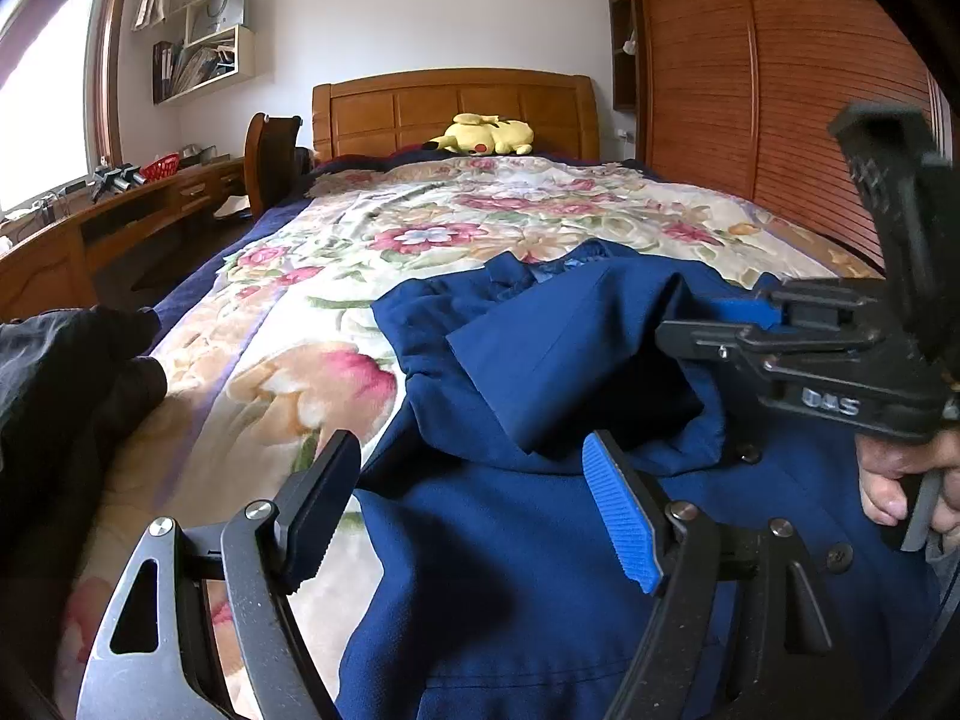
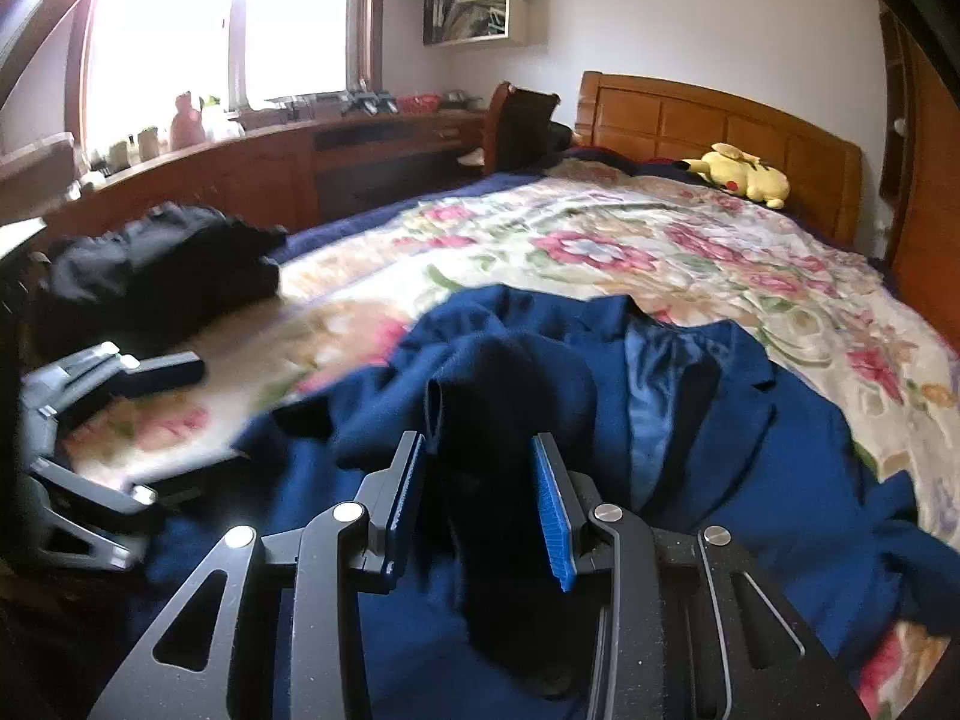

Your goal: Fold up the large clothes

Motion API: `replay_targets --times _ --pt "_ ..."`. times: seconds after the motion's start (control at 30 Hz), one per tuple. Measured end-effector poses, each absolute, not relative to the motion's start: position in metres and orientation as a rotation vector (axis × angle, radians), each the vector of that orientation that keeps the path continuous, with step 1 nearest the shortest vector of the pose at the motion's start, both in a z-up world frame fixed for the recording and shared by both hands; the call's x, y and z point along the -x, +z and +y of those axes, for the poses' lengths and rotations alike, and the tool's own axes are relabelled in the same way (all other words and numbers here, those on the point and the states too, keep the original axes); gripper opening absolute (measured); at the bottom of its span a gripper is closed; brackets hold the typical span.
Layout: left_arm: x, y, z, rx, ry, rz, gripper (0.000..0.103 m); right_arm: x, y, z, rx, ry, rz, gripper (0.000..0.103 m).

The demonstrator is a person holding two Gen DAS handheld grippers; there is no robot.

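Observation:
A navy blue jacket (image 1: 540, 480) lies on the flowered bedspread (image 1: 372, 228); it also shows in the right wrist view (image 2: 690, 420). My left gripper (image 1: 474, 504) is open and empty, its fingers spread over the jacket's left edge. My right gripper (image 2: 480, 498) has its jaws partly closed around a dark fold of the jacket's sleeve (image 2: 510, 396). In the left wrist view the right gripper (image 1: 744, 324) holds the sleeve (image 1: 576, 360) lifted above the jacket body.
A pile of black clothes (image 2: 162, 264) lies at the bed's left edge. A yellow plush toy (image 1: 486, 135) sits by the wooden headboard (image 1: 450, 102). A wooden desk (image 2: 270, 162) runs along the left wall, a wardrobe (image 1: 780, 72) on the right.

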State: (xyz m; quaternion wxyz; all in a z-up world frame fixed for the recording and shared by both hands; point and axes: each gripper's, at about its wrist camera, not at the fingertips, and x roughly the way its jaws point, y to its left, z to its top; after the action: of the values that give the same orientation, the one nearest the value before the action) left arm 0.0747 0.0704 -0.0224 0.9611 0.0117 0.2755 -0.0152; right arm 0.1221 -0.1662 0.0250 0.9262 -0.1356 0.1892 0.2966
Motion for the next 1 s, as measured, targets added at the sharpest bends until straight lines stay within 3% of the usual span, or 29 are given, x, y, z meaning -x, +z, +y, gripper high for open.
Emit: replay_targets --times 0.03,0.47,0.8,0.87,0.93,1.0 --pt "-0.074 -0.023 0.071 -0.023 -0.032 0.557 0.077 -0.124 0.023 -0.166 0.29 0.596 0.392 0.003" --pt "-0.071 -0.019 0.061 -0.02 -0.057 0.537 0.077 -0.102 0.028 -0.234 0.166 0.46 0.334 0.002" --pt "-0.071 -0.016 0.044 -0.015 -0.096 0.525 0.077 -0.092 0.023 -0.248 0.177 0.448 0.425 0.003" --pt "-0.072 -0.017 0.041 -0.017 -0.098 0.526 0.077 -0.094 0.032 -0.252 0.172 0.444 0.407 0.011" --pt "-0.074 -0.018 0.038 -0.021 -0.101 0.529 0.077 -0.09 0.037 -0.253 0.157 0.443 0.376 0.049" --pt "-0.074 -0.018 0.036 -0.024 -0.102 0.53 0.077 -0.088 0.041 -0.254 0.137 0.455 0.345 0.062"
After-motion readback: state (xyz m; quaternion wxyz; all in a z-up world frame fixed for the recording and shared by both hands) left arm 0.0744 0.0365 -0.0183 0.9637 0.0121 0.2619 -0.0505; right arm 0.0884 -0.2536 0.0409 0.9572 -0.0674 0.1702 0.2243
